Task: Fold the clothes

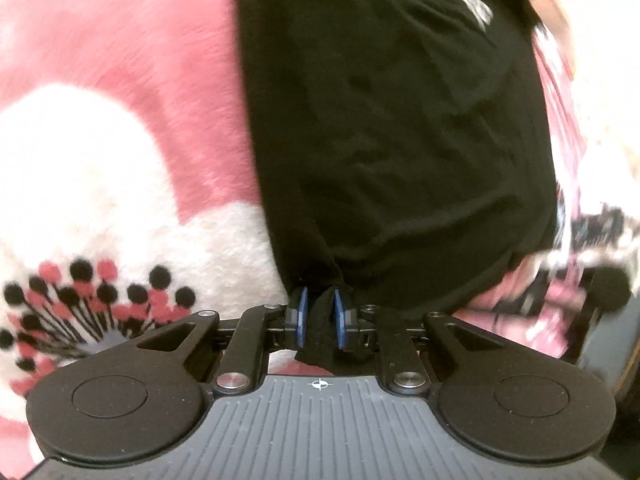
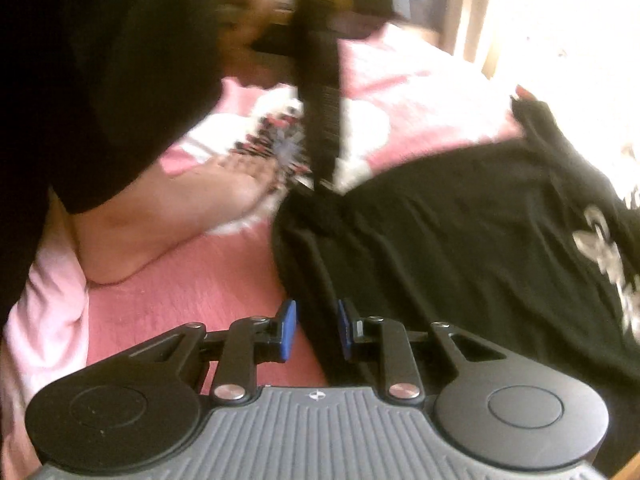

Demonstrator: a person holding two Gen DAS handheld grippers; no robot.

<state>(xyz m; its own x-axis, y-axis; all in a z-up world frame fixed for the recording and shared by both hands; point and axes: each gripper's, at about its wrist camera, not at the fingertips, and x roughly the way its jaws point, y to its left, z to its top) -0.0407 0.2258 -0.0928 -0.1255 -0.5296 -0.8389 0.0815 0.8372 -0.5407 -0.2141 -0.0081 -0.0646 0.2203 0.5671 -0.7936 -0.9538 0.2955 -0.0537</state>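
Black T-shirt with a pale printed graphic lies spread on a fluffy pink blanket with a white flower pattern; its near hem corner is bunched and pinched between the blue pads of the left gripper, jaws narrow. Right gripper hangs over the shirt's edge where it meets the pink blanket, jaws parted a little, pads pressing on nothing. In the right wrist view, blurred, the person's left hand holds the other tool, whose fingers reach down to the shirt's corner; a bare foot rests on the blanket beside it.

I see a matt black cotton-like T-shirt on a fuzzy pink plush blanket; my grippers' pads look blue rubber.
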